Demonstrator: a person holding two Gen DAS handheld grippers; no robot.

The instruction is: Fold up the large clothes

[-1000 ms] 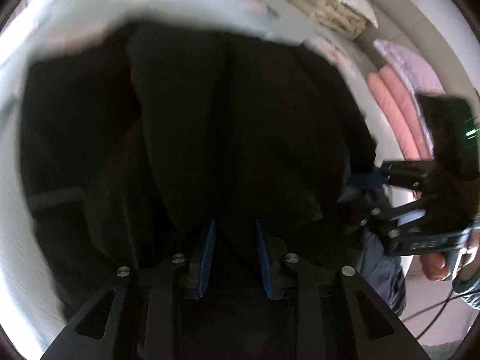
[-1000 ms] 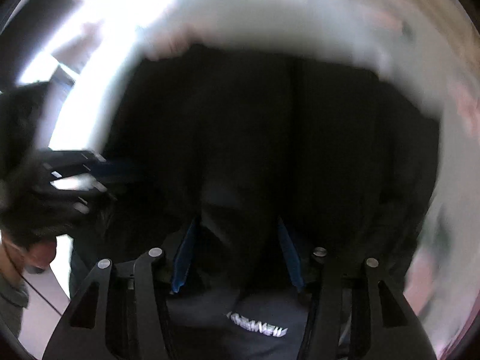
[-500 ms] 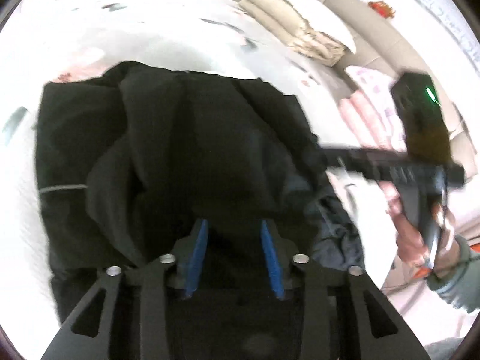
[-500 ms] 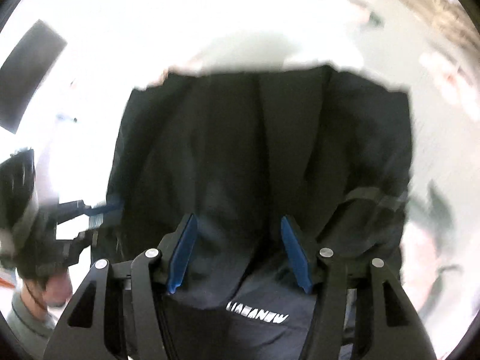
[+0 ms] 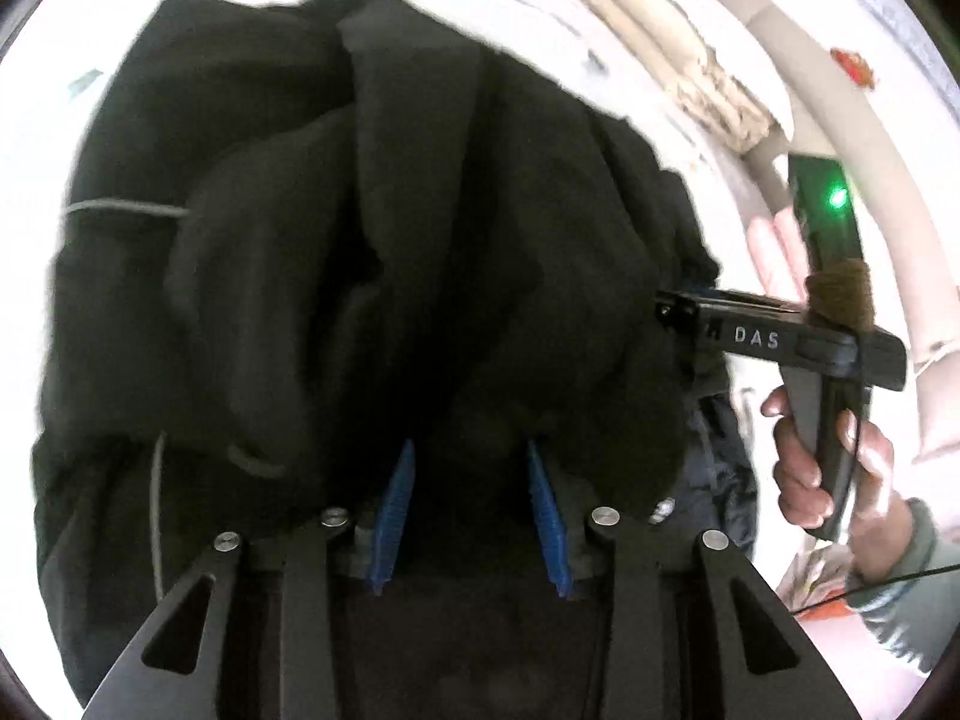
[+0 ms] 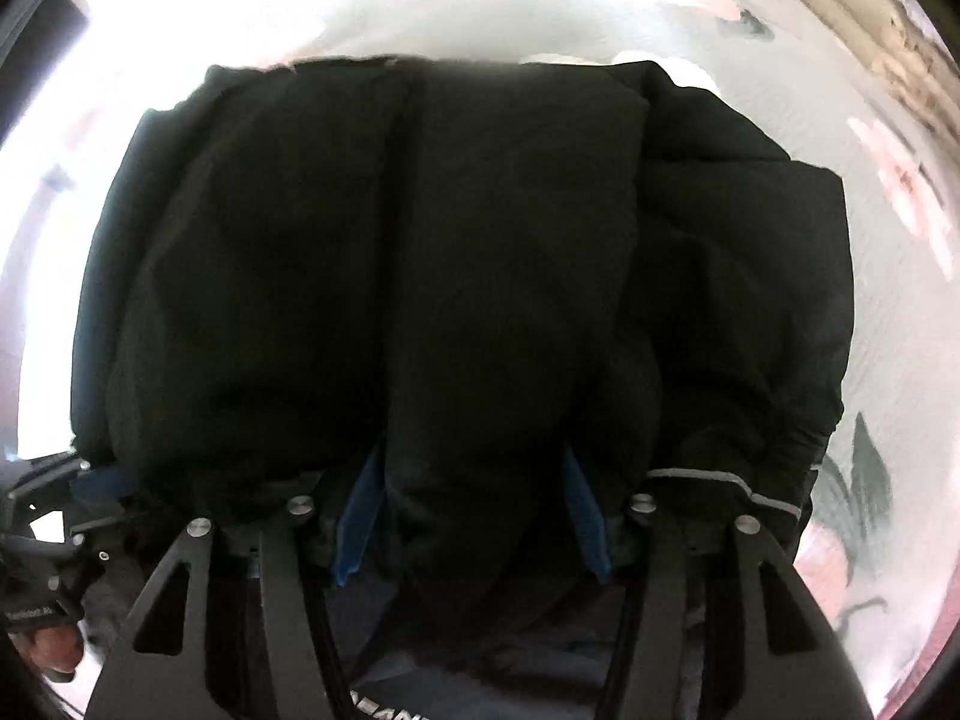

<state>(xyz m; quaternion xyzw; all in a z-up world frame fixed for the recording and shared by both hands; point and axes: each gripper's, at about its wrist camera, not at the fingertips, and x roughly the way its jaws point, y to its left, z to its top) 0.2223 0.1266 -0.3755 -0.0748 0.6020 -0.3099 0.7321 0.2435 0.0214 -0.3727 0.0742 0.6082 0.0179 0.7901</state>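
Note:
A bulky black jacket (image 5: 360,210) lies bunched on the white flowered bed sheet (image 5: 36,90). Its folds run down into my left gripper (image 5: 469,450), which is shut on a thick wad of the cloth. In the right wrist view the same jacket (image 6: 480,210) fills the middle. One padded fold passes between the blue pads of my right gripper (image 6: 472,456), whose jaws are closing on it. A grey reflective strip (image 6: 726,480) shows at the jacket's right edge. From the left wrist view, the right gripper (image 5: 666,306) has its tips buried in the jacket's right side, with a hand (image 5: 828,462) on its handle.
The sheet (image 6: 900,300) spreads past the jacket on every side. A beige folded blanket (image 5: 708,90) and a padded headboard (image 5: 870,180) stand at the far right. The left gripper (image 6: 102,480) shows at the lower left of the right wrist view.
Both views pulled back from the jacket and then came closer again; more sheet shows around it than a second ago. My left pads stand wider apart than a second ago. The right gripper rose in the left wrist view.

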